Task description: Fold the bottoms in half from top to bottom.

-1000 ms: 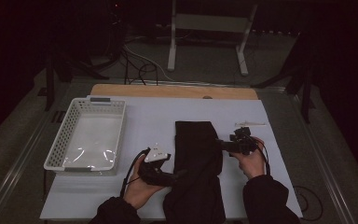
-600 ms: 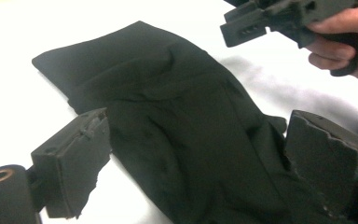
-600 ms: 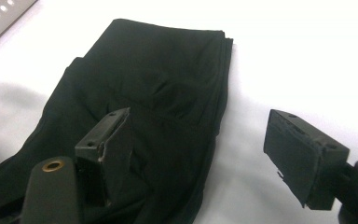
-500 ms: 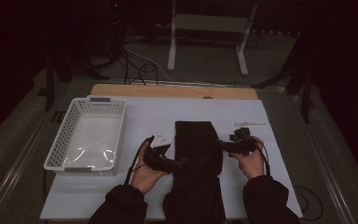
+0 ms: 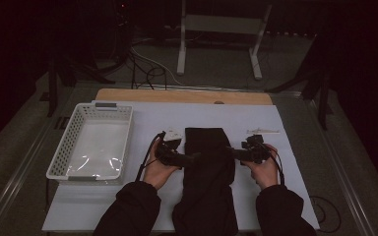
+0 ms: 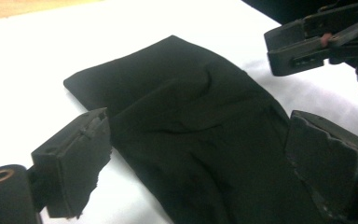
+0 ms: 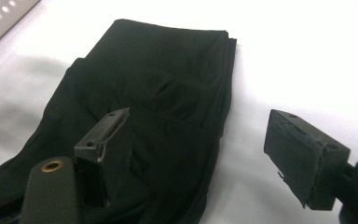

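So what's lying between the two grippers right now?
The black folded cloth lies between the left gripper and the right gripper, both open at its side edges on the white table, as the high view shows.

- The room is dark, with black surroundings
- A white metal stand (image 5: 216, 34) rests on the grey floor (image 5: 216, 73)
- Cables (image 5: 147, 69) trail across the floor behind the white-topped bench (image 5: 142, 115)
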